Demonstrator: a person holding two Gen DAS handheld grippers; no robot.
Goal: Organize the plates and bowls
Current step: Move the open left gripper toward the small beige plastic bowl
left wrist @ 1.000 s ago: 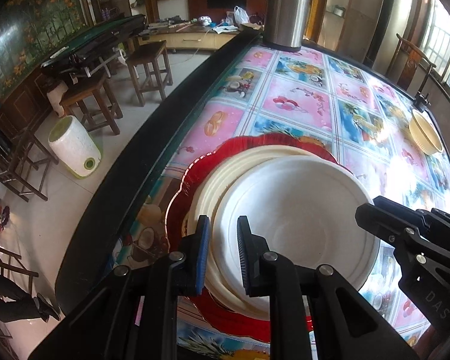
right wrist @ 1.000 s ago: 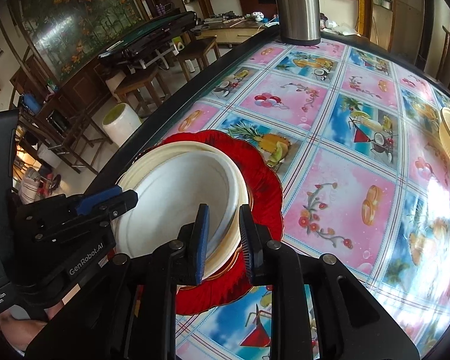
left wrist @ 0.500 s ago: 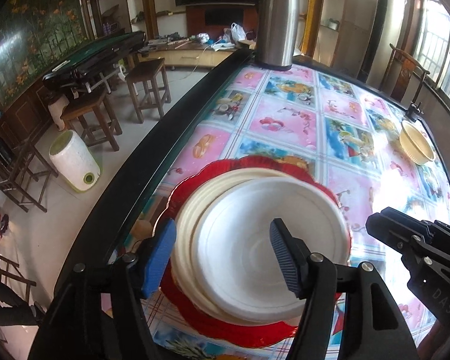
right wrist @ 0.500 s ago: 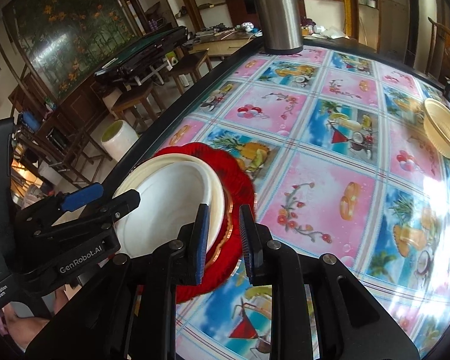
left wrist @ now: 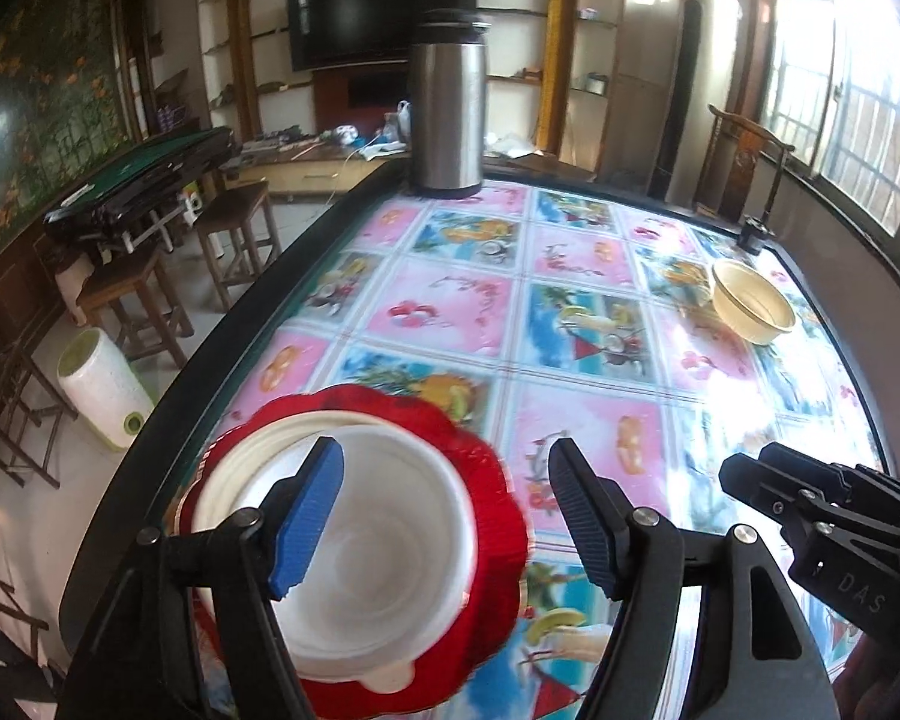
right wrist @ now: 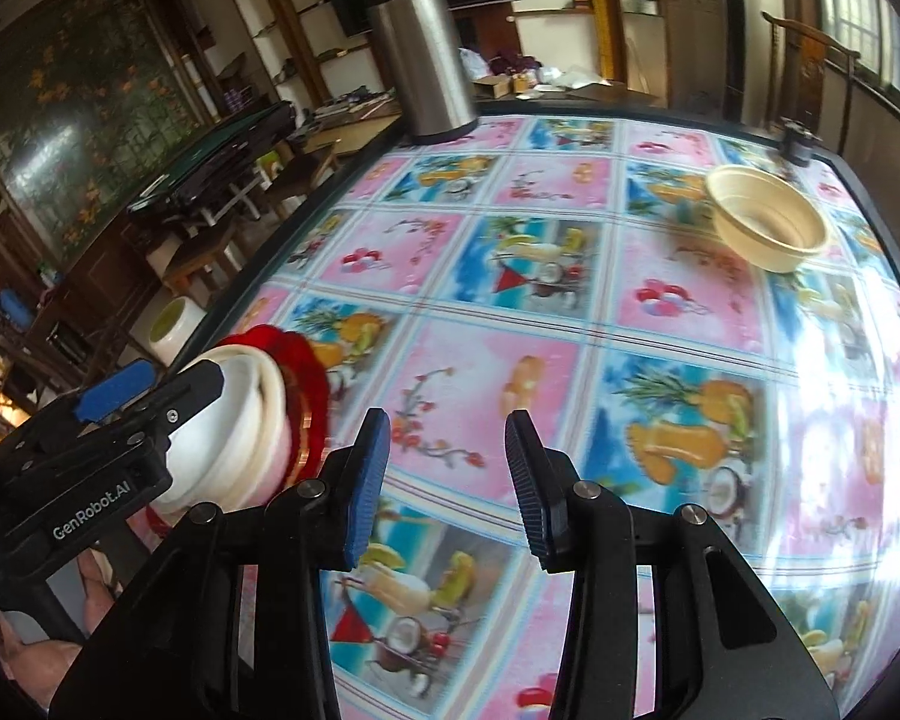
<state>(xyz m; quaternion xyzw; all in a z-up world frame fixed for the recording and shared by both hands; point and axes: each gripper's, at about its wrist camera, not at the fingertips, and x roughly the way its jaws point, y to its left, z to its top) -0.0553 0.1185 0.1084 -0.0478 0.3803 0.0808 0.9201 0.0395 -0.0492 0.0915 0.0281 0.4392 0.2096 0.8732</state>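
A stack of white plates (left wrist: 384, 540) lies on a red scalloped plate (left wrist: 498, 516) at the near left of the table; it also shows in the right wrist view (right wrist: 252, 420). A cream bowl (left wrist: 750, 306) stands alone at the far right, also in the right wrist view (right wrist: 765, 225). My left gripper (left wrist: 450, 516) is open and empty, raised above the stack's right side. My right gripper (right wrist: 444, 480) is open and empty above bare tablecloth, to the right of the stack. The right gripper's body shows in the left wrist view (left wrist: 822, 516).
A tall steel thermos (left wrist: 447, 114) stands at the table's far left edge, also in the right wrist view (right wrist: 420, 54). The table has a dark raised rim (left wrist: 168, 408). A small dark object (left wrist: 753, 234) sits at the far right edge. Stools stand on the floor at left.
Both grippers opened and let go of the white plates. Both pulled up and back from the stack; the right one swung right over the tablecloth.
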